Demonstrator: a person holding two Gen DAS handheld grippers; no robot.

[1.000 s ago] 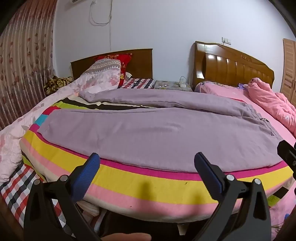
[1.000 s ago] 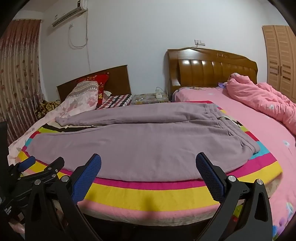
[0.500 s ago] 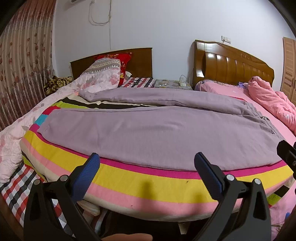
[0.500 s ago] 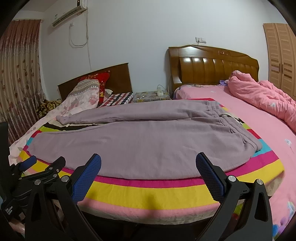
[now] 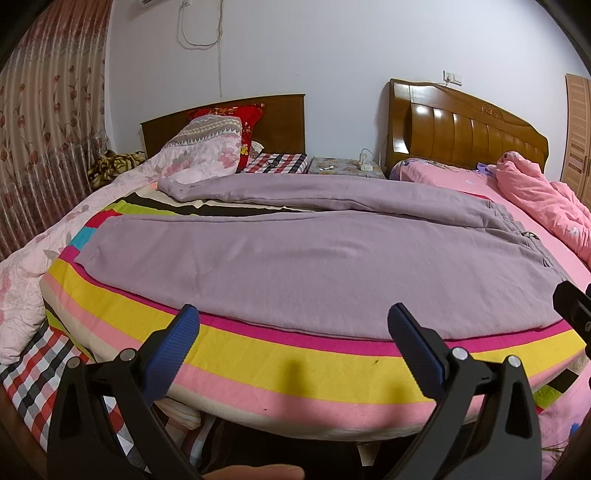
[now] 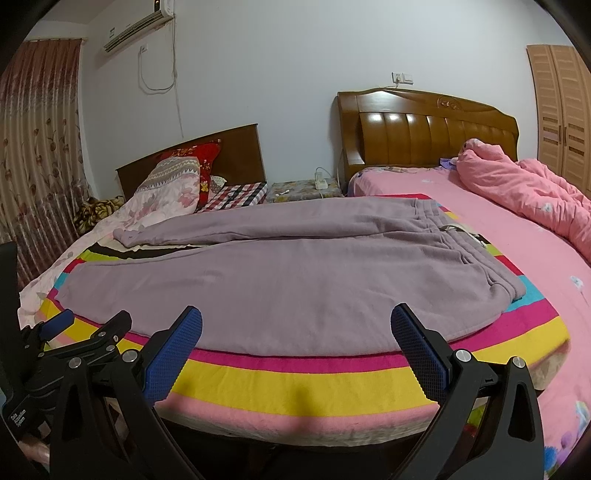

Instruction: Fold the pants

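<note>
Striped blanket (image 5: 295,373) in yellow, pink and magenta bands covers the near bed. Floral pillow (image 5: 207,155) leans against a dark headboard (image 5: 280,114), red cushion (image 5: 236,112) behind it. Small nightstand (image 5: 343,170) with a white power strip sits between the beds. Second bed has a glossy wooden headboard (image 6: 424,129), pink sheet (image 6: 517,251) and a crumpled pink quilt (image 6: 517,184). Floral curtain (image 5: 48,140) left, wardrobe (image 6: 561,110) right, air conditioner (image 6: 136,26) high on the wall.

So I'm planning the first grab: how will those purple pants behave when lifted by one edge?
The purple pants look soft and thick, so they will probably droop, not stay flat. Spread wide over the striped blanket, they may drag it along.
</note>
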